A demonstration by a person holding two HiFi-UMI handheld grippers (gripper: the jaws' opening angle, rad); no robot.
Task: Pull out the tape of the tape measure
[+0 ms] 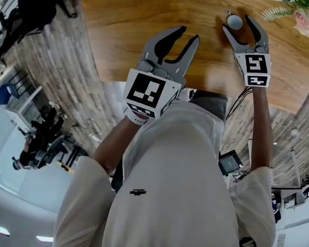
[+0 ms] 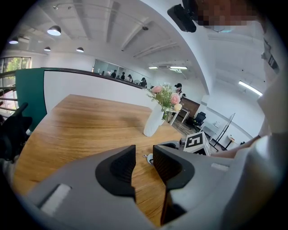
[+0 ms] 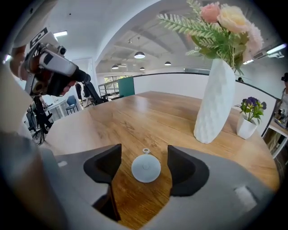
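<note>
Looking down in the head view, the right gripper (image 1: 237, 23) stood wide open around the round tape measure (image 1: 235, 21) on the table (image 1: 130, 18), with the left gripper (image 1: 188, 34) nearby. Left gripper view had its jaws part-open with nothing in them. Right gripper view showed the pads clear of the tape measure lying flat, so I reckoned an off-centre squeeze could've squirted it away across the wood.

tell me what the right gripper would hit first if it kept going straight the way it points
Probably the round grey tape measure on the table, lying between the right gripper's open jaws; depth unclear.

Pale grey tape measure (image 3: 146, 168), brown wood-grain table (image 3: 130, 114)
</note>
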